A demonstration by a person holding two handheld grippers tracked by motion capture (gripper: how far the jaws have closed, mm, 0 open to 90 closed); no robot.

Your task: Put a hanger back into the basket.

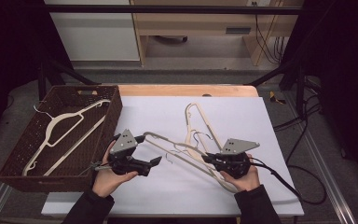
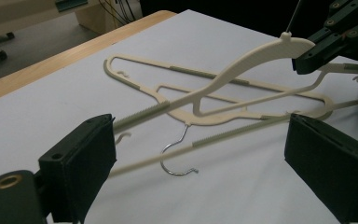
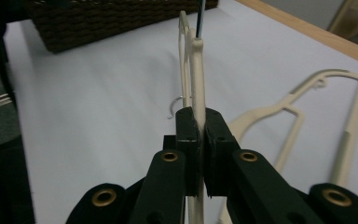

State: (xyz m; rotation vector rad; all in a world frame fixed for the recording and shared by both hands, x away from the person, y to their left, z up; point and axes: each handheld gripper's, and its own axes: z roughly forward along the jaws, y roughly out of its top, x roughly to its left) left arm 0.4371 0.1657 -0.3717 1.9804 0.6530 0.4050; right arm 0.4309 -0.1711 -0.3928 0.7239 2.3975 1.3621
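White sheet (image 1: 168,186) covers most of a wooden table (image 1: 186,89), wood bare along the far edge; grey floor, pale cabinets and cables beyond; dark woven basket (image 1: 114,109) at the table's left edge w/ one cream hanger (image 1: 60,135) inside.

Right gripper (image 1: 209,158) near the front-right of the sheet; jaws pressed together, pinching the raised hanger (image 3: 198,88) on its cream plastic bar, which runs up between the pads in the right gripper view; this hanger slants from there toward sheet centre, lifted off the sheet. A second flat hanger (image 1: 200,123) lies on the sheet toward the far-right, partly under the raised one.

Left gripper (image 1: 154,162) front-centre-left; jaws spread wide, pinching nothing; the raised hanger's notched bars (image 2: 214,135) pass between them w/o contact.

Both hands come in from the front edge, grippers roughly level, pointing toward each other; left hand (image 1: 109,179) wraps its gripper from below, right hand (image 1: 242,179) likewise.
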